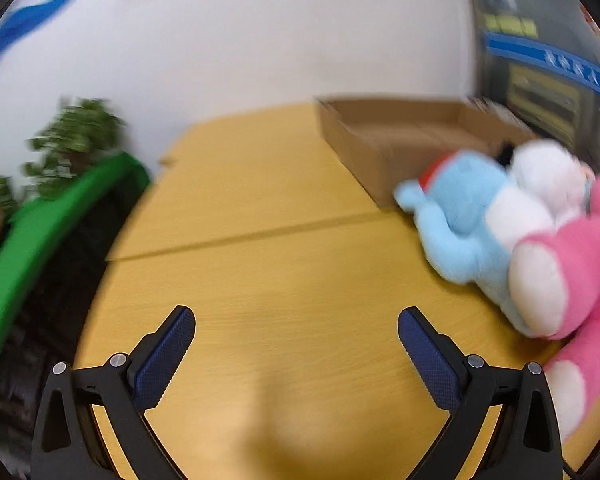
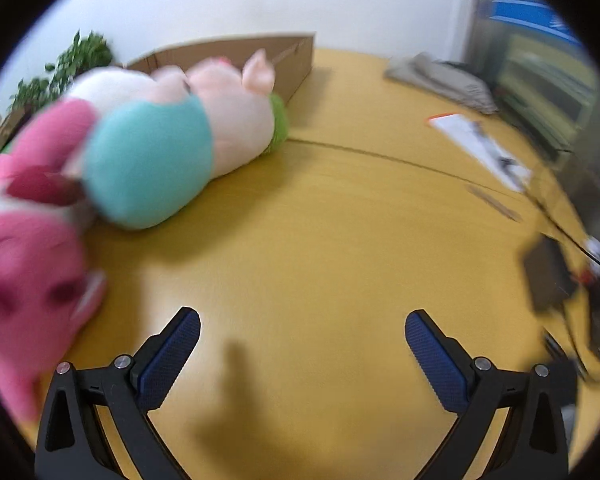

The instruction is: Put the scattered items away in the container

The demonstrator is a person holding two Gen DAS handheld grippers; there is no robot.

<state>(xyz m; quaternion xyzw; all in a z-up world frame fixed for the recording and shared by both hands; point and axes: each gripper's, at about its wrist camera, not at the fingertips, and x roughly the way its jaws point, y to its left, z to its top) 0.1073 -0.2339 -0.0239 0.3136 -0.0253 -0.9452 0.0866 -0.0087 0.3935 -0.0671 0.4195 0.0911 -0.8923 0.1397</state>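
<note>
Cardboard box (image 1: 384, 140), plush toys (image 2: 168, 136) heaped beside

Layout as I read it from both wrist views

On the table (image 2: 320, 240), the plush toys (image 2: 148, 148) lie in a touching cluster directly before the cardboard box (image 2: 292, 60), which sits at the far side near the wall. In the left wrist view I see the cluster (image 1: 500, 232) at right, the box (image 1: 380, 140) behind it and a plant (image 1: 76, 136) off the table's left. Papers (image 2: 480, 144) lie far right.
</note>
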